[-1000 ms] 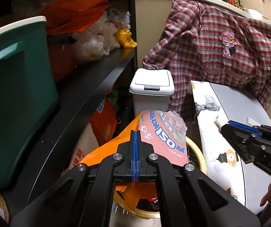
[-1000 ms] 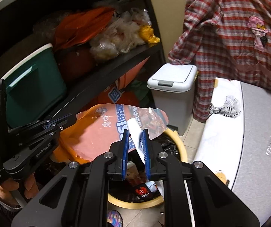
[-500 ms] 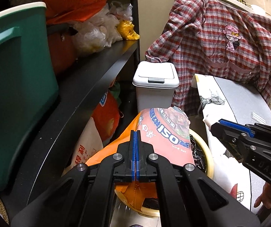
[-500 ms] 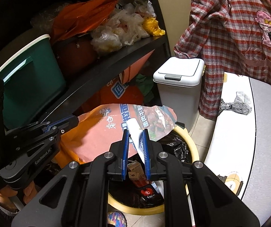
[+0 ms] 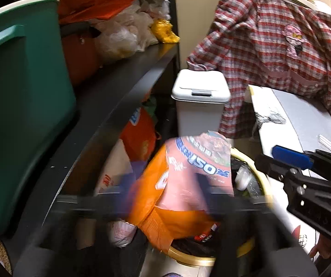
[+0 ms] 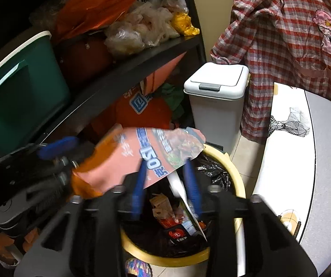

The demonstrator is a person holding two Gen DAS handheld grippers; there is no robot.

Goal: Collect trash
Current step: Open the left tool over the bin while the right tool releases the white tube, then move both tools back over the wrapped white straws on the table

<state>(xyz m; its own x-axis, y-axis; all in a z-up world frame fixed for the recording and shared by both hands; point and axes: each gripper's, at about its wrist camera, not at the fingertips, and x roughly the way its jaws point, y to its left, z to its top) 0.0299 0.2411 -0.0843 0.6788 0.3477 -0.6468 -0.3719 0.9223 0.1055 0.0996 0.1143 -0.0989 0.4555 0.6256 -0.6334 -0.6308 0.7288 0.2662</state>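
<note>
**Wrappers going free over the bin**

Left wrist: the left gripper, blurred, is spreading wide, the orange snack bag sitting unpinched over the yellow bin.

Right wrist: the right gripper is parting around the white wrapper, pads off it, above the bin's near side.

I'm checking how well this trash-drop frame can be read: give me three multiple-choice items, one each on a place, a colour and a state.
1. Where is the orange wrapper?
A. on the shelf
B. over the yellow bin
C. on the plaid shirt

2. What colour is the small lidded bin?
A. white
B. green
C. black

3. How is the small bin's lid?
A. removed
B. propped open
C. closed

Answers: 1 B, the wrapper hangs above the rim; 2 A, body and lid look white; 3 C, the lid sits flat on top.
</note>
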